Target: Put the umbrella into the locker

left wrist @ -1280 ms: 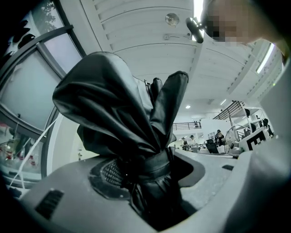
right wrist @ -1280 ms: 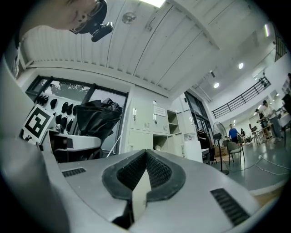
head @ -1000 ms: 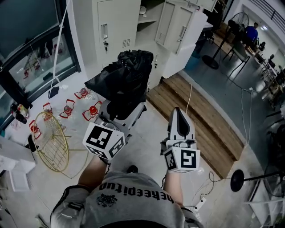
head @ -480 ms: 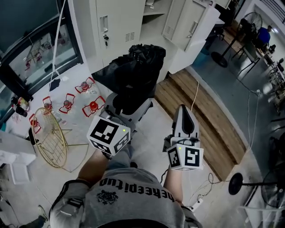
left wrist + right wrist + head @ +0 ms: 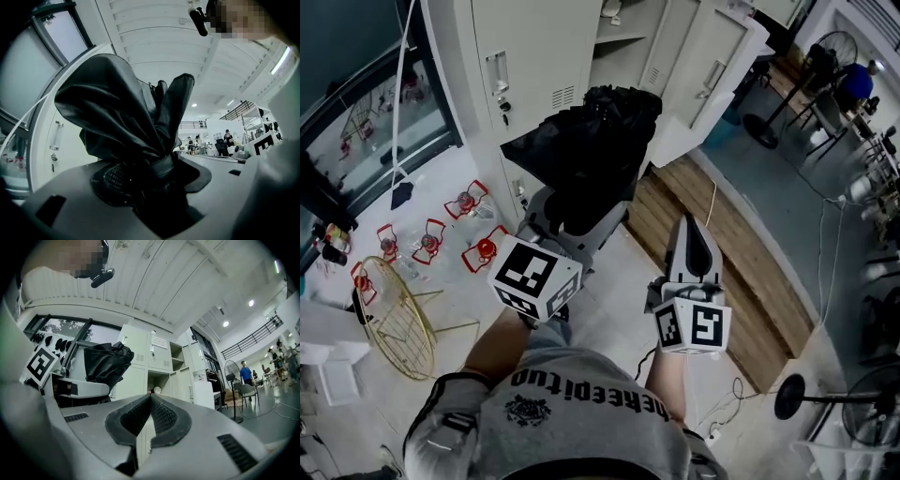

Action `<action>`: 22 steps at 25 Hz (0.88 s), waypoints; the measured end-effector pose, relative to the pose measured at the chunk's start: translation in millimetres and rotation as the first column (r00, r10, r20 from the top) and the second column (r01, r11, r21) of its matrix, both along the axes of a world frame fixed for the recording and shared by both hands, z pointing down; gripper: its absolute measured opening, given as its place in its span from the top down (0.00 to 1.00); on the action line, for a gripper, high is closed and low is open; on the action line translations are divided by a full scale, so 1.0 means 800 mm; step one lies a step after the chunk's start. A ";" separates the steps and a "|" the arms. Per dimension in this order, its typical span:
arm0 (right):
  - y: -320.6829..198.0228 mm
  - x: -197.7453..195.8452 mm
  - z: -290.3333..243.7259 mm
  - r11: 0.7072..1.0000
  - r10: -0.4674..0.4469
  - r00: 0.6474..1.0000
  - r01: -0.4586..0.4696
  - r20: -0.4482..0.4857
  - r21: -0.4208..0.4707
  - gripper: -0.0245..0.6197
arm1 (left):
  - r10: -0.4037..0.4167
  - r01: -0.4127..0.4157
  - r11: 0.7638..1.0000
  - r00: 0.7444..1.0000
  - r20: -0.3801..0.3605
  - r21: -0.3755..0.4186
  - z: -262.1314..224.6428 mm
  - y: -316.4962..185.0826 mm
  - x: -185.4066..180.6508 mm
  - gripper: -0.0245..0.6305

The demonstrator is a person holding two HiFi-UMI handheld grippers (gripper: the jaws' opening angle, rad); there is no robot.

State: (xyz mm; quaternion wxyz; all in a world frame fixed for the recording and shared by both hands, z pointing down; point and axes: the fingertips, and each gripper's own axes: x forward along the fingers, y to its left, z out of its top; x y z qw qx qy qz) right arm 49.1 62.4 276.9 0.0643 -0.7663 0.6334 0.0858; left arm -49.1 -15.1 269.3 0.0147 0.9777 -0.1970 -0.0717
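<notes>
Umbrella in left gripper, outside the locker.
Left gripper pinches the bunched black umbrella at its lower end. The open locker stands at 12 o'clock beyond it. Right gripper, at 4 o'clock from the umbrella, has its jaws pressed together and empty.

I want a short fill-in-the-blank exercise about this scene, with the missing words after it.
1. The left gripper is shut on a black ___.
2. The fingers of the right gripper hold ___.
3. The locker door above the right gripper in the head view stands ___.
Missing words: umbrella; nothing; open.
</notes>
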 end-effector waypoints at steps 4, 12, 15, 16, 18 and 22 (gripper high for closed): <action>-0.056 0.019 -0.003 1.000 0.002 1.000 -0.003 -0.006 -0.001 0.96 | 0.011 -0.011 1.000 1.000 0.004 0.000 -0.002 -0.054 0.023 0.56; -0.158 0.049 -0.007 1.000 0.016 1.000 -0.017 -0.006 -0.008 0.96 | 0.041 -0.041 0.999 0.999 0.025 -0.008 -0.003 -0.153 0.060 0.56; -0.183 0.057 -0.004 0.999 0.032 1.000 -0.032 -0.001 -0.008 0.96 | 0.063 -0.063 0.998 0.997 0.037 -0.010 0.001 -0.177 0.071 0.56; -0.191 0.059 -0.002 0.999 0.037 0.999 -0.037 -0.001 -0.009 0.96 | 0.073 -0.072 0.997 0.997 0.041 -0.010 0.003 -0.184 0.075 0.56; -0.204 0.061 0.003 0.999 0.048 0.999 -0.048 -0.004 -0.014 0.96 | 0.090 -0.089 0.996 0.995 0.051 -0.013 0.008 -0.197 0.081 0.56; -0.220 0.067 0.012 0.997 0.068 0.998 -0.068 -0.007 -0.032 0.96 | 0.108 -0.107 0.994 0.992 0.063 -0.024 0.020 -0.215 0.091 0.56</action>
